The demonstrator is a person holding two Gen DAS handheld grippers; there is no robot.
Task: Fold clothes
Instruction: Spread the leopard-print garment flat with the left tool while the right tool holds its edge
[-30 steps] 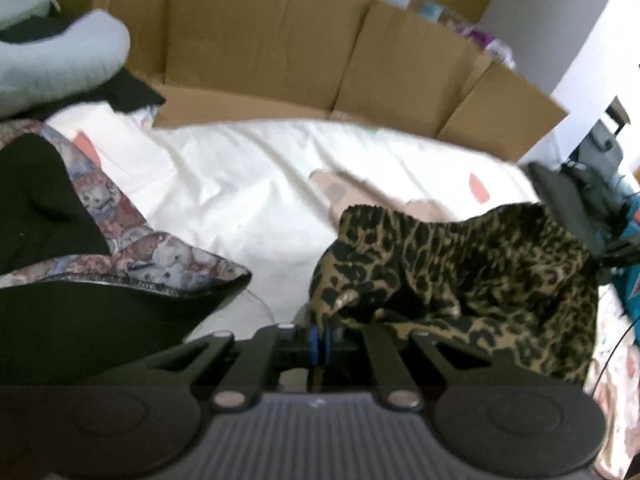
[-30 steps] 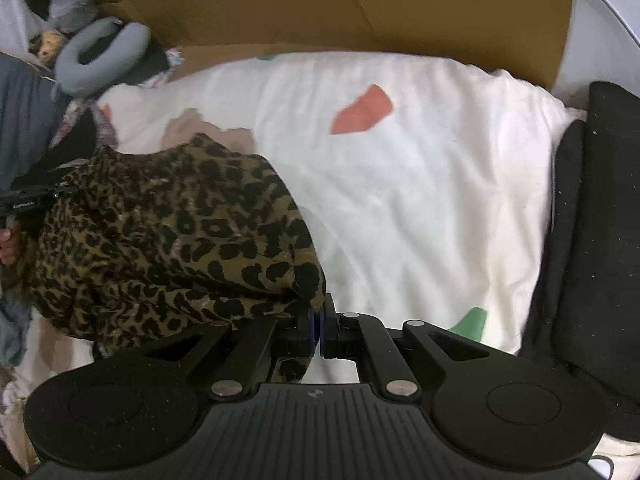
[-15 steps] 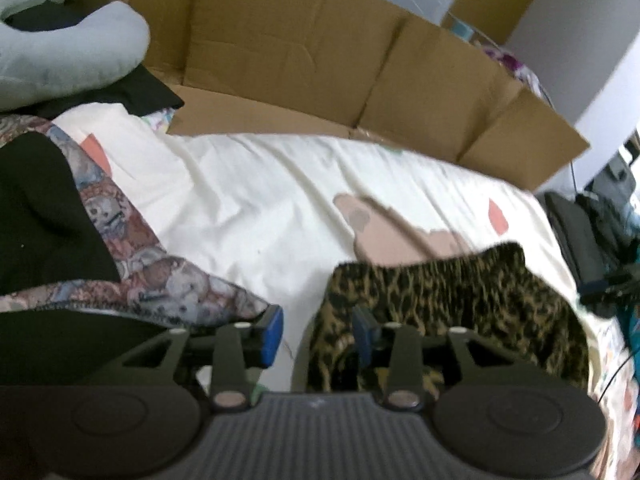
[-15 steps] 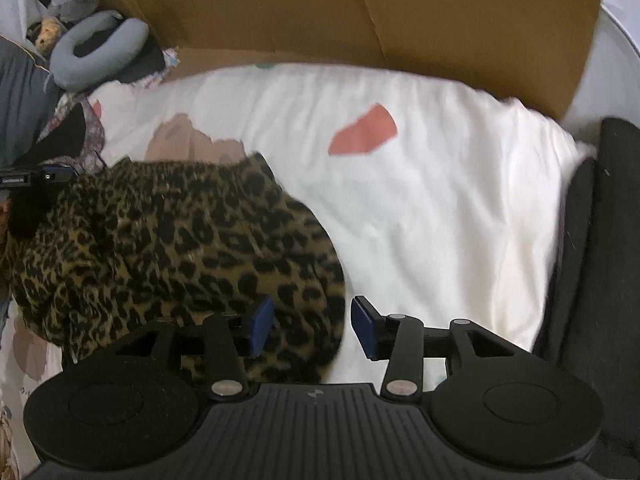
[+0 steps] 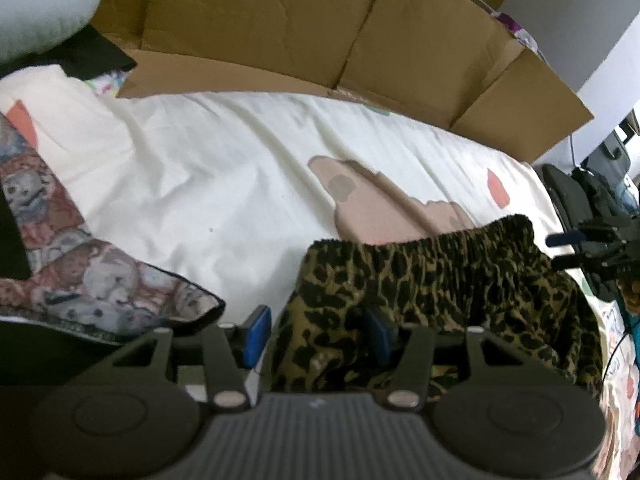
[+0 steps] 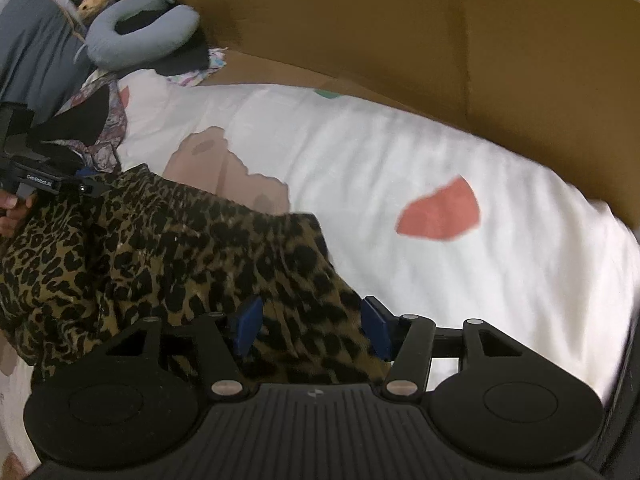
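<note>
Leopard-print garment (image 5: 440, 292), gathered waistband uppermost, lying slack on the white bedsheet (image 5: 208, 184); it covers the lower part of a tan printed patch (image 5: 360, 196) on the sheet. A second earlier the garment hung bunched and lifted between the two grippers; now it has settled flat, its waistband a nearly straight band across both views.

Left gripper (image 5: 316, 332): jaws parted, having just been opening. A second ago the blue pads (image 5: 256, 332) were pinched together on the garment's edge; now a fold of cloth sits loosely between them, draped against the right pad, the left pad clear of it.

Right gripper (image 6: 312, 326): jaws likewise parted, having just been opening from a closed pinch on the cloth. The garment's corner (image 6: 304, 344) lies between its blue pads, not squeezed by them. In this view the left gripper appears at the far left edge (image 6: 40, 176), with a person's fingers (image 6: 12, 212) beneath it.

Surroundings: a cat-print cloth (image 5: 100, 280) with dark lining left of the garment, apart from it; a flattened cardboard box (image 5: 320, 40) standing along the far edge of the sheet; a grey neck pillow (image 6: 140, 36) at the far left corner; an orange-red patch (image 6: 440, 212) printed on the sheet right of the garment.
</note>
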